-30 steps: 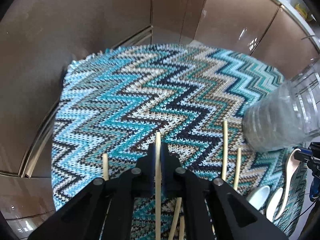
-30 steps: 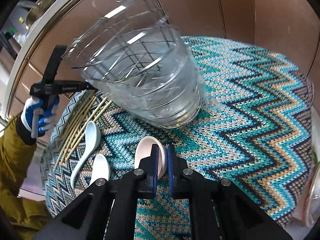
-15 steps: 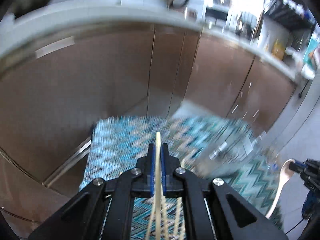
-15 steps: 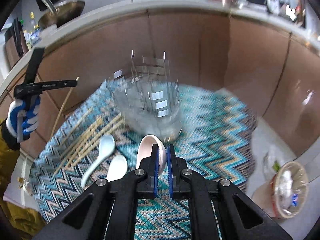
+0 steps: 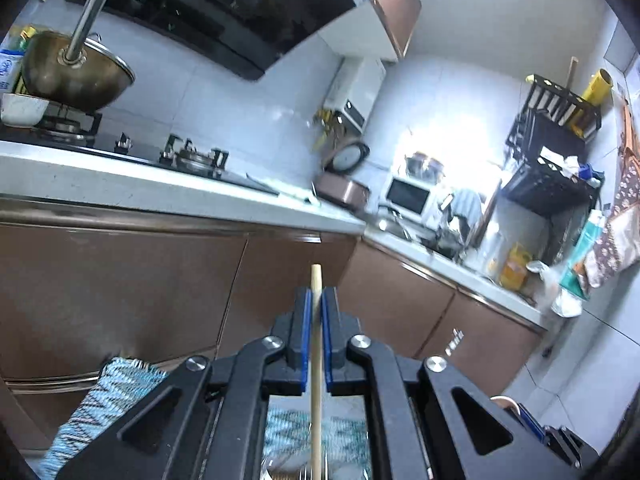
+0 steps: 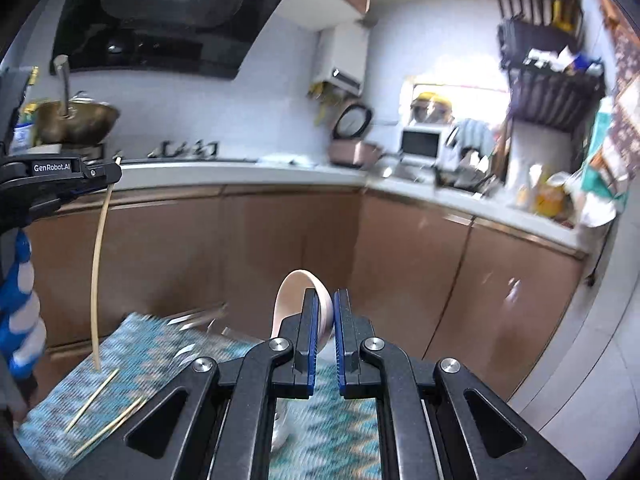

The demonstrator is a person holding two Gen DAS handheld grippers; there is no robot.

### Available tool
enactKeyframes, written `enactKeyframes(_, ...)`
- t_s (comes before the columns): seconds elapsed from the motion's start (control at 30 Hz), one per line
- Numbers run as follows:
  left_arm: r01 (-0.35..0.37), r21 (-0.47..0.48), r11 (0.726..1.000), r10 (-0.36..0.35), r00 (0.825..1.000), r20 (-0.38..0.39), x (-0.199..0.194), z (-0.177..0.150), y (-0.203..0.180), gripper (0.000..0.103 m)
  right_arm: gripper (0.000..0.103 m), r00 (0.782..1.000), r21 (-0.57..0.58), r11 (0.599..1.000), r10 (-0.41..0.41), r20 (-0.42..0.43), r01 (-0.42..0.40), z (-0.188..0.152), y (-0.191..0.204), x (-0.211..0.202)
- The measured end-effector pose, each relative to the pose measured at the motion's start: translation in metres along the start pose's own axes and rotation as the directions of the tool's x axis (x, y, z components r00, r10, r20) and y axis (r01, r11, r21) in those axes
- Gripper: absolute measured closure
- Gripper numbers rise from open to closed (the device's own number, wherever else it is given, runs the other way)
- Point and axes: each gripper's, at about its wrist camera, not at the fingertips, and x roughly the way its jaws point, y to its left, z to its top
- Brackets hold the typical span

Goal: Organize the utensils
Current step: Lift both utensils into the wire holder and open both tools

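In the left wrist view the left gripper is clamped on 1 pale chopstick, its blue pads pressing the stick from both sides; the tip pokes out just past the jaws toward the brown cabinets and the rest of the stick runs back down over the zigzag mat, which shows only at the bottom edge. The gripper looks nearly level, so the mat and whatever stands on it lie mostly below its sight. In the right wrist view the right gripper is closed on the pale spoon, holding it by the side of the bowl end, with the handle hanging down toward the mat below. Left of it the other gripper shows again, its chopstick dangling with the lower tip just above the mat, and about 3 loose chopsticks lie on the mat's near left part. A blurred clear container stands at the mat's far edge. Likely step: carrying both pieces to that container. To do it well, tip each gripper down so the container's mouth comes into sight, bring the hanging end over the opening first, lower it inside, then let go, 1 piece at a time so they do not knock each other
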Motion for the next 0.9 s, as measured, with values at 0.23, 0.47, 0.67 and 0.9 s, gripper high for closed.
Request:
enactKeyframes(0.23, -0.062, 0.009, 0.998, 0.062, 0.998, 0.031, 0.035, -0.046, -0.01, 0.098, 0.096, 0.993, -0.034, 0.993, -0.114, 0.019, 0.115, -0.027, 0.019, 0.048)
enactKeyframes(0.47, -0.113, 0.034, 0.993, 0.111, 0.993, 0.035, 0.055, -0.09, -0.001, 0.097, 0.095, 0.992, -0.025, 0.992, -0.123, -0.02, 0.122, -0.067, 0.033, 0.074)
enactKeyframes(0.67, -0.089, 0.051, 0.995, 0.089, 0.996, -0.006, 0.037, -0.092, 0.008, 0.068, 0.061, 0.998, 0.036, 0.999, -0.033, -0.051, 0.035, -0.085, 0.032, 0.069)
enactKeyframes(0.9, -0.103, 0.153, 0.983, 0.098, 0.994, 0.04, -0.022, -0.051, 0.007, 0.062, 0.056, 1.0, 0.078, 0.997, -0.013, -0.021, 0.015, -0.072, 0.021, 0.029)
